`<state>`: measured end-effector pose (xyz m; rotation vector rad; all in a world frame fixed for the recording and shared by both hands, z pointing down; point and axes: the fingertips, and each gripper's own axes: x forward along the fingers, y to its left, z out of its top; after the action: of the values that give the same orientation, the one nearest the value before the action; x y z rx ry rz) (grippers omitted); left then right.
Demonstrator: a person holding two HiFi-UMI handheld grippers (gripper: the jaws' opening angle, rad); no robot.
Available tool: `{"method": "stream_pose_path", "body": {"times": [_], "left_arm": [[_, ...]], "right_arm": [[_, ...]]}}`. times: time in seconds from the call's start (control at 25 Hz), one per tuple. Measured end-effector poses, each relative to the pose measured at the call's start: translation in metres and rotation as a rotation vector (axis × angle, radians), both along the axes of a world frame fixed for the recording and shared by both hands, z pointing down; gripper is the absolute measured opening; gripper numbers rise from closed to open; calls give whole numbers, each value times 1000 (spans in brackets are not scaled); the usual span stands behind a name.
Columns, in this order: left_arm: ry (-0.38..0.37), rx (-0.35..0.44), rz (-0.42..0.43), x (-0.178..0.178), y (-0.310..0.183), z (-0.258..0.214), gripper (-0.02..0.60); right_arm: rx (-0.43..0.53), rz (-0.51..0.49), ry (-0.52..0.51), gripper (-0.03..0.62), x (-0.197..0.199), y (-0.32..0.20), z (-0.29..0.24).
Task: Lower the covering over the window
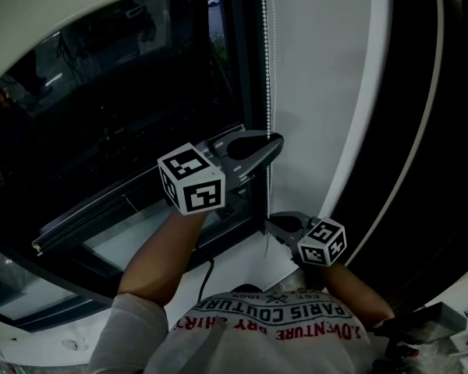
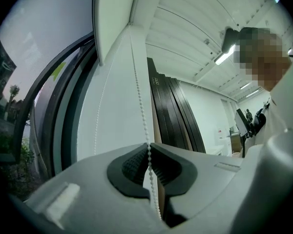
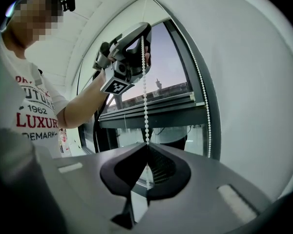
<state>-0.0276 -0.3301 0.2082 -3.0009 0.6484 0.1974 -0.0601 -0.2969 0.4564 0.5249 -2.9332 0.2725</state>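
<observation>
A white bead chain (image 1: 270, 68) hangs down the right side of the dark window (image 1: 117, 92), against a white wall strip (image 1: 320, 92). My left gripper (image 1: 274, 142) is the upper one and is shut on the chain (image 2: 139, 91), which runs between its black pads (image 2: 134, 162). My right gripper (image 1: 268, 226) sits lower, also shut on the same strand (image 3: 145, 91). In the right gripper view the left gripper (image 3: 145, 33) shows above, pinching the chain. A second strand (image 3: 202, 91) hangs free beside the wall. The white blind housing (image 2: 112, 23) shows at the top.
The window's dark frame and lower rail (image 1: 140, 201) run below the left gripper. Dark vertical panels (image 1: 409, 131) stand to the right of the white wall strip. A black cable (image 1: 207, 271) drops near the sill. The person's printed shirt (image 1: 273, 318) fills the bottom.
</observation>
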Motion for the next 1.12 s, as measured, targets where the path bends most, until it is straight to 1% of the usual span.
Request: {"method": "stream_pose_path", "body": {"times": [0.48,0.56,0.68,0.72,0.84,0.96,1.12], "left_arm": [[27,16,-7,-6,0,0,3],[13,13,-9,-6,-1,4,3],[-73,10,-15,4,0,28,3],[-82,1,-15,7,0,37,3],[-52,-37,-17,8,-3,52,3],[-78,-51,-25,8,-5,71,3],[-94,-97,-12,10,-3,104,3]], "right_arm": [[-15,20,-34,5,10,-4,-1],[-20,24,-23,5,11,-3,3],[-49,17,36,5,10,2,27],[-72,17,37,5,10,3,35],[-129,29,15,5,14,2,50],[-133,29,78,5,16,3,68],[-172,32,137,5,17,6,100]]}}
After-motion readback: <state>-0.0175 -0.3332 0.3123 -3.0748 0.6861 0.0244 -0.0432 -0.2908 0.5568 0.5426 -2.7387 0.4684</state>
